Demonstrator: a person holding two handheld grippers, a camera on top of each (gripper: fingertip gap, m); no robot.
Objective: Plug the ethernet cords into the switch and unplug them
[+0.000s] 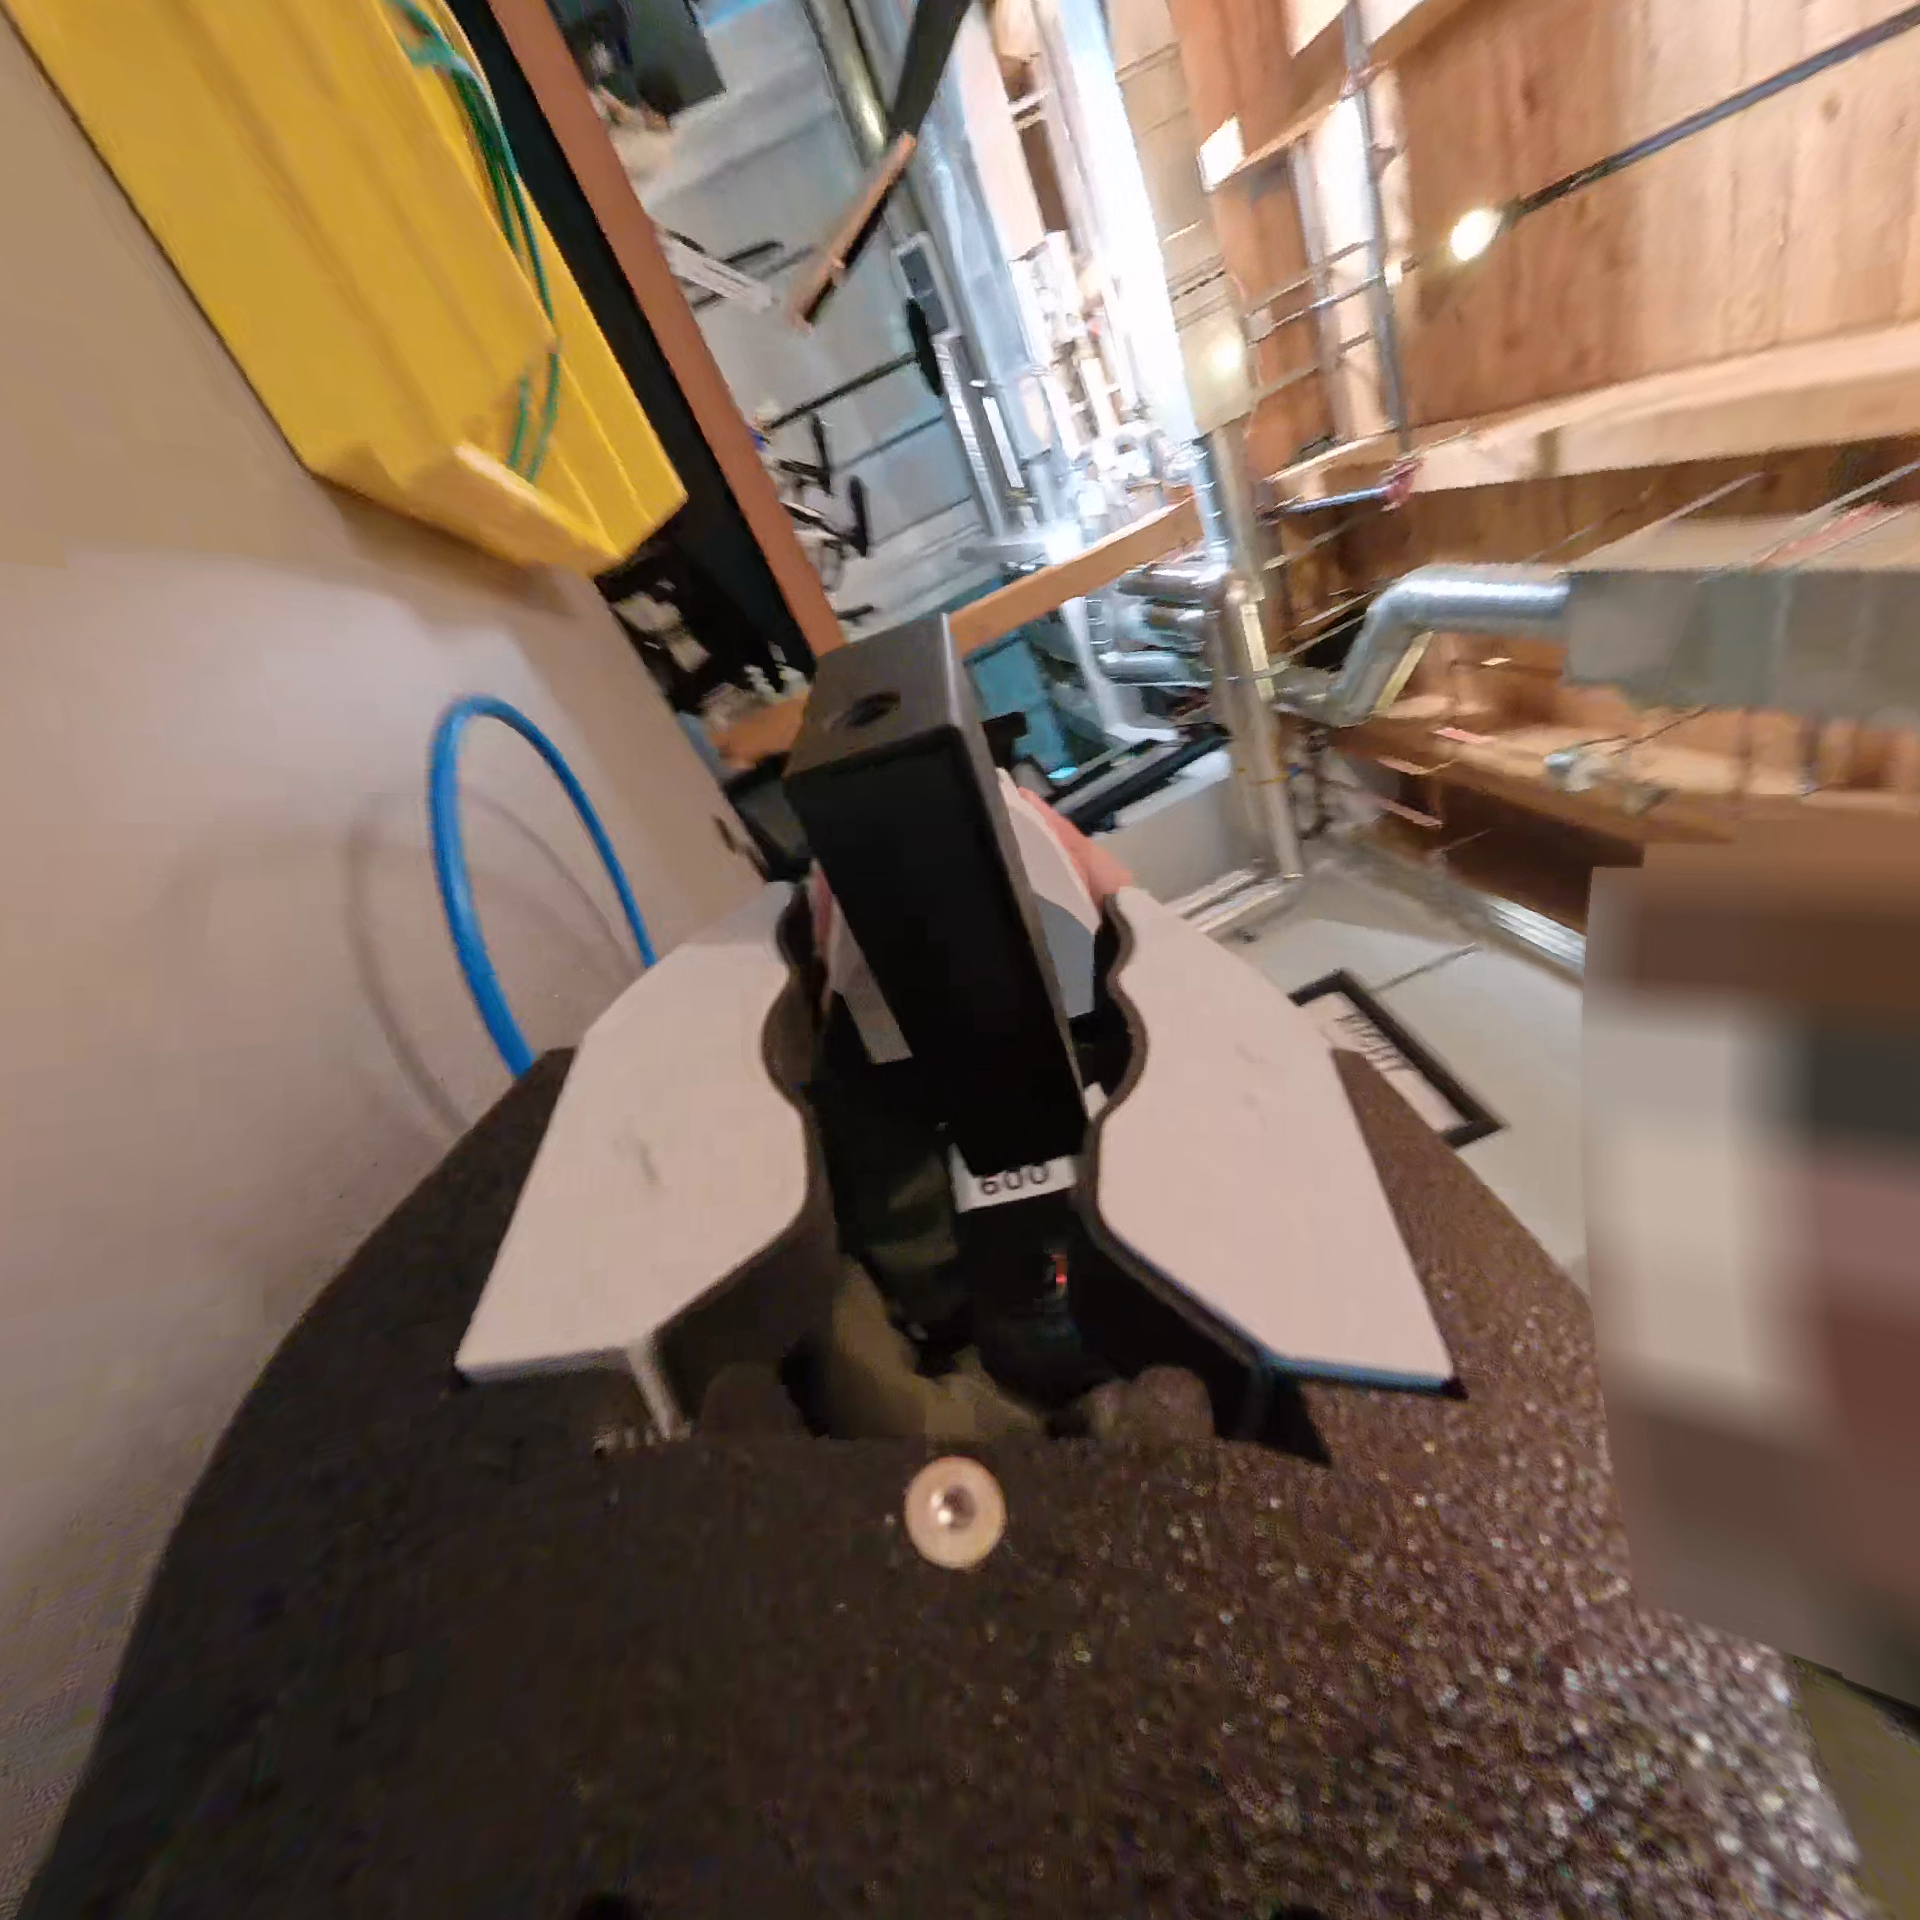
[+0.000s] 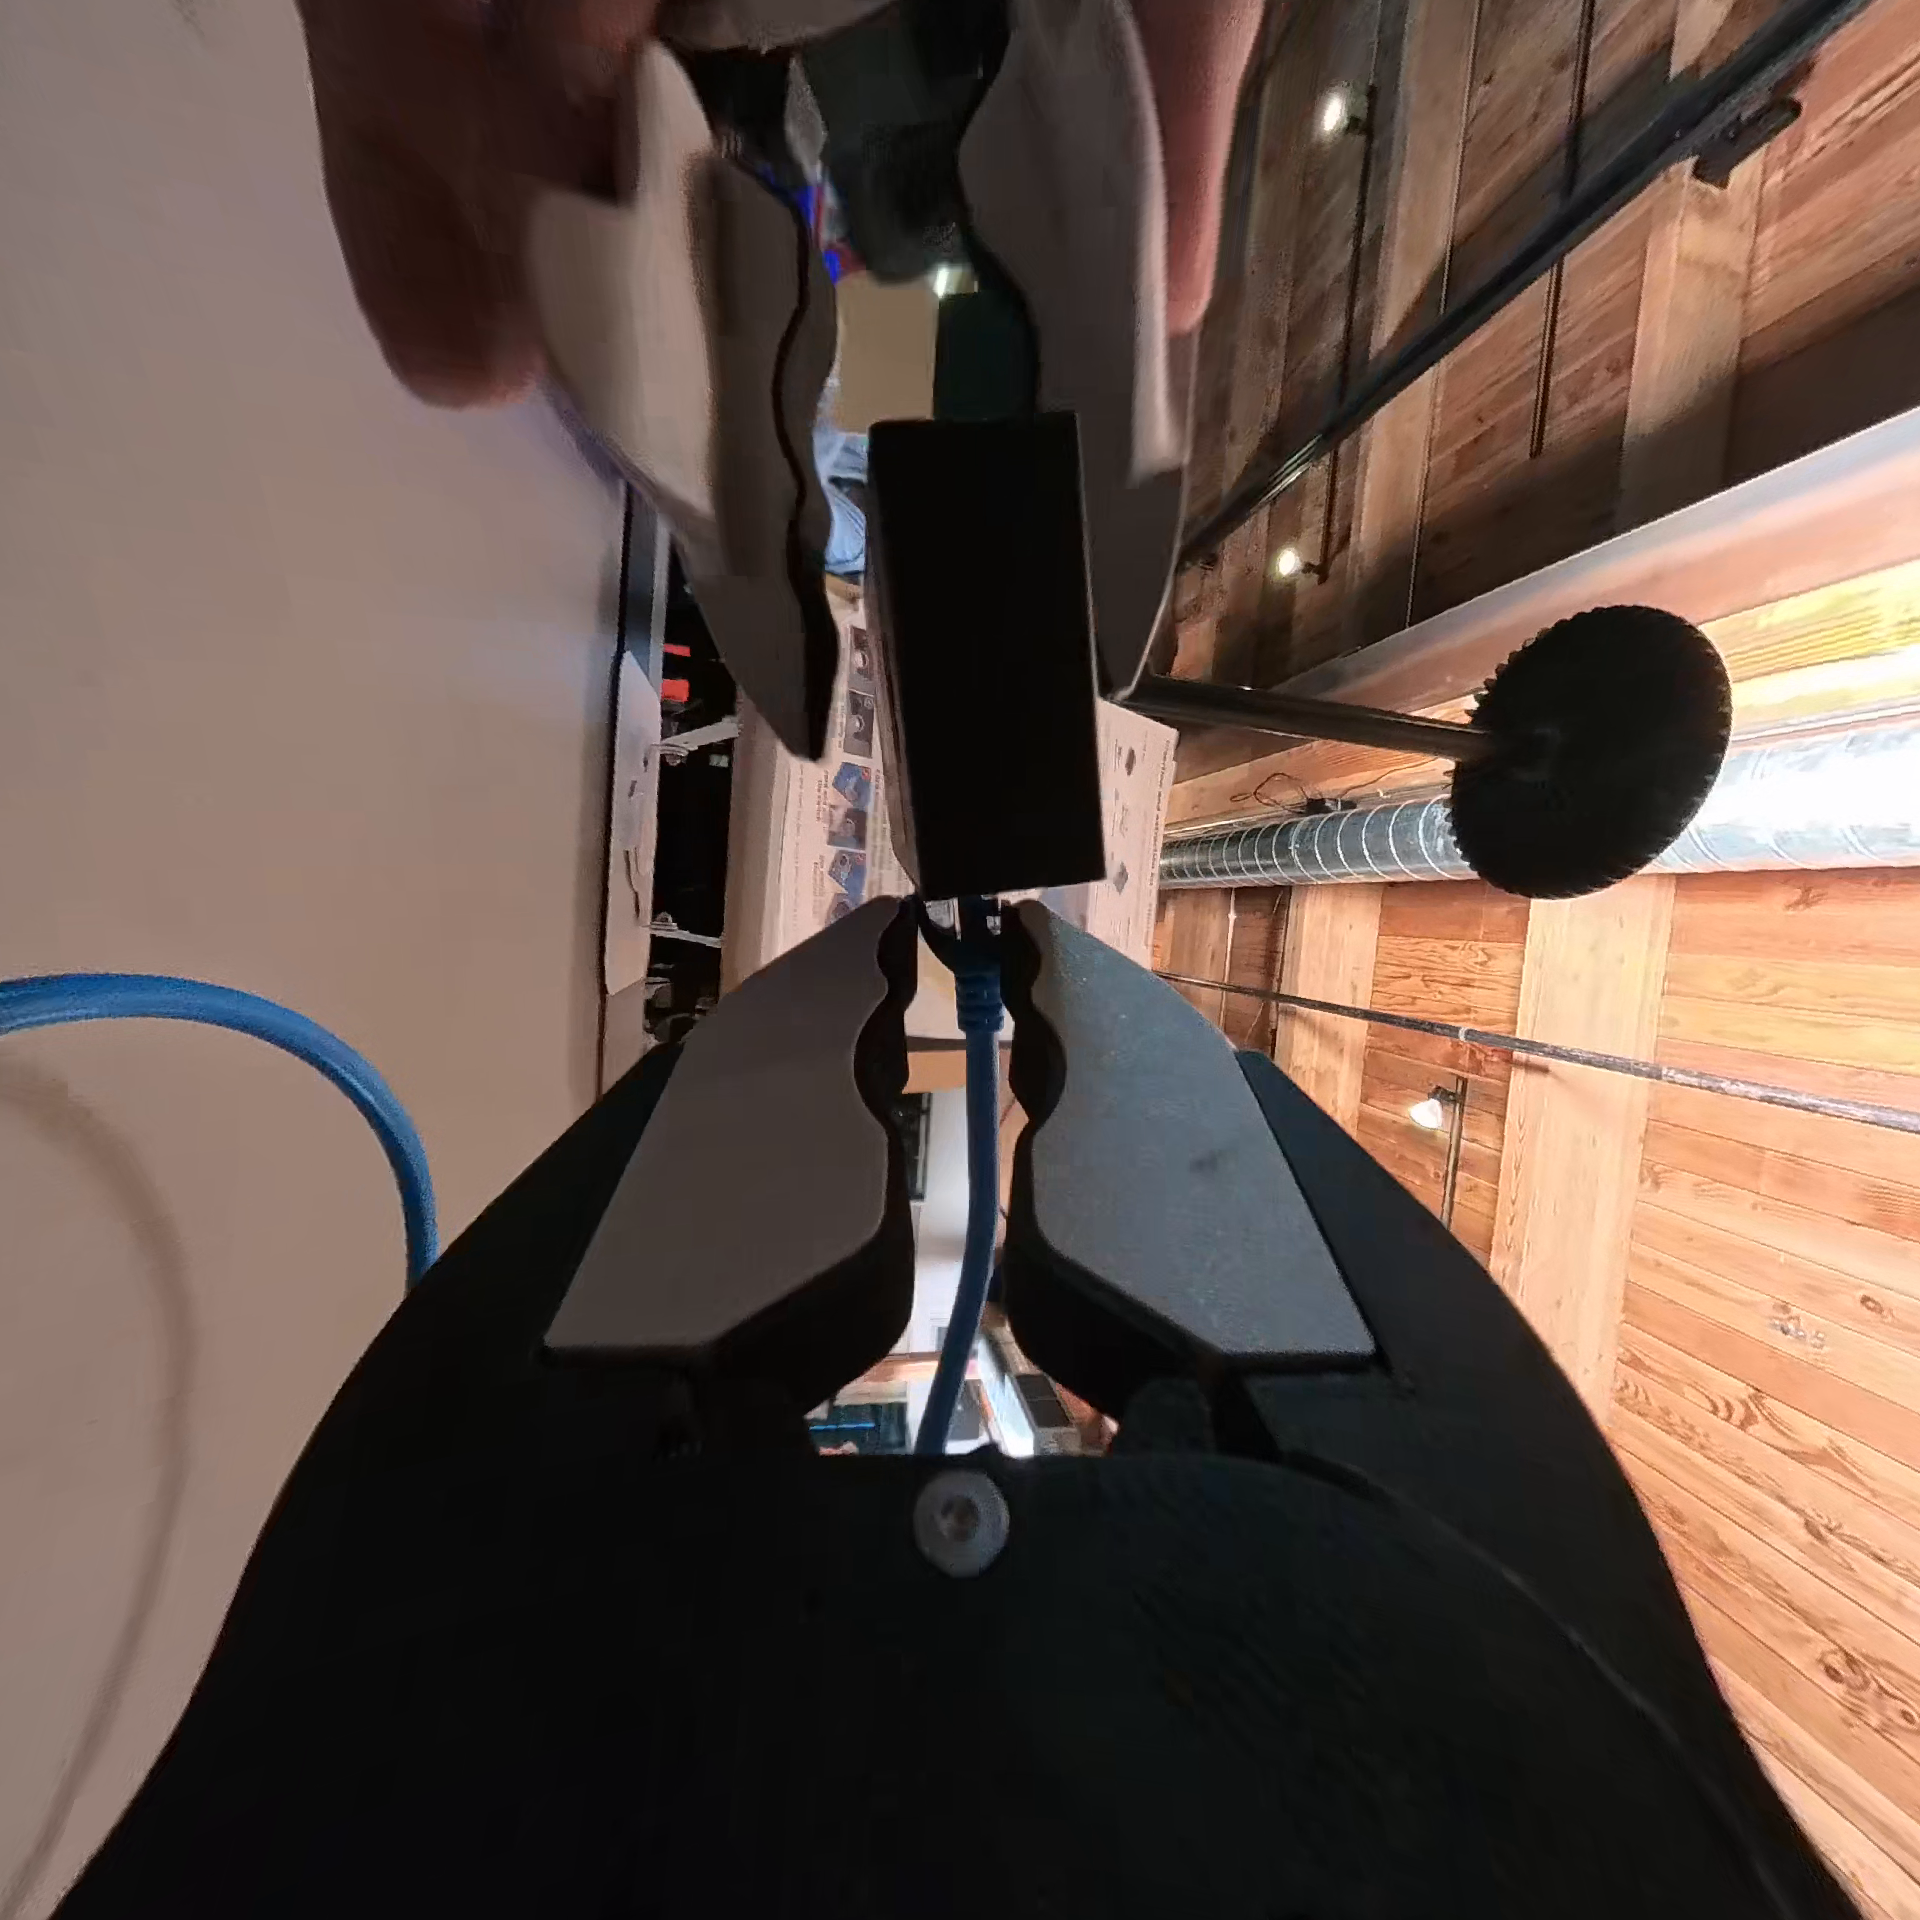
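Note:
The black box-shaped switch point(image 1: 935, 914) is held off the table between my left gripper's point(image 1: 956, 909) grey pads, which are shut on its sides. In the right wrist view the switch point(image 2: 987, 644) stands straight ahead, with the left gripper point(image 2: 966, 707) and a hand behind it. My right gripper point(image 2: 961, 914) is shut on the plug of a blue ethernet cord point(image 2: 977, 1143), right at the switch's near face. I cannot tell how deep the plug sits. The cord runs back between the fingers and loops onto the table point(image 2: 312, 1049); the loop also shows in the left wrist view point(image 1: 582, 790).
A beige table point(image 1: 208, 831) fills the left of both views. A yellow bin point(image 1: 364, 260) with green wires lies on it. A black round disc on a metal rod point(image 2: 1600, 748) sticks out on the right. Wooden walls point(image 2: 1714, 1247) and metal ducts point(image 1: 1455, 613) lie beyond.

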